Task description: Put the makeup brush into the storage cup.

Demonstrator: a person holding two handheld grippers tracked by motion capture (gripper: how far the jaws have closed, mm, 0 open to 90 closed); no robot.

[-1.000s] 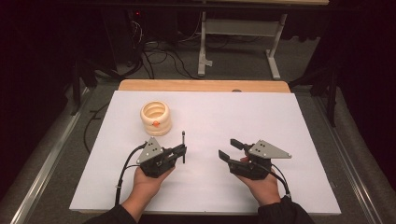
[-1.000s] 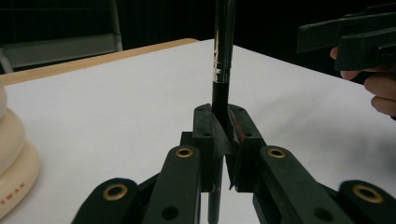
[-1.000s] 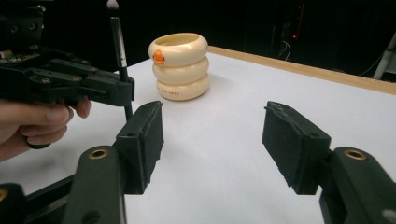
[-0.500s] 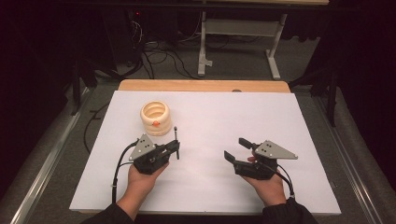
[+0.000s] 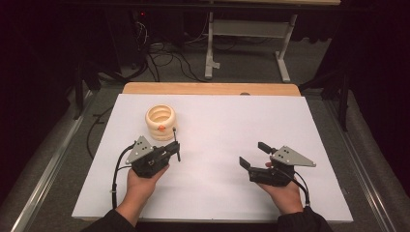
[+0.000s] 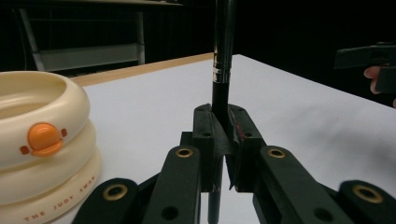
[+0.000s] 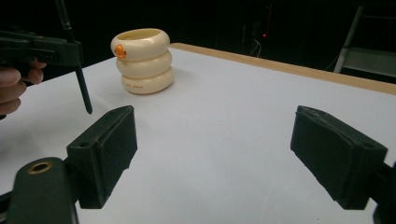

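**Left gripper holds upright brush beside ringed holder; right gripper open and empty**

The landmark is the cream ringed holder, a stack of three rounded rings with an orange duck-bill mark on its side, standing on the white table sheet toward its far left part.

Left gripper: located just in front of the holder, on the person's side of it. The jaws are closed tight on a slim black brush handle. The handle stands upright between the pads, its top rising out of the left gripper view and its lower end pointing down at the sheet. In the right gripper view the lower tip hangs clear above the sheet. The handle is beside the holder, not inside it; it is close to the holder's near wall.

Right gripper: located well to the right of the holder and nearer the person. Its jaws have just been opening and stand wide apart, with nothing between the pads. They point across the sheet toward the holder and the left gripper.
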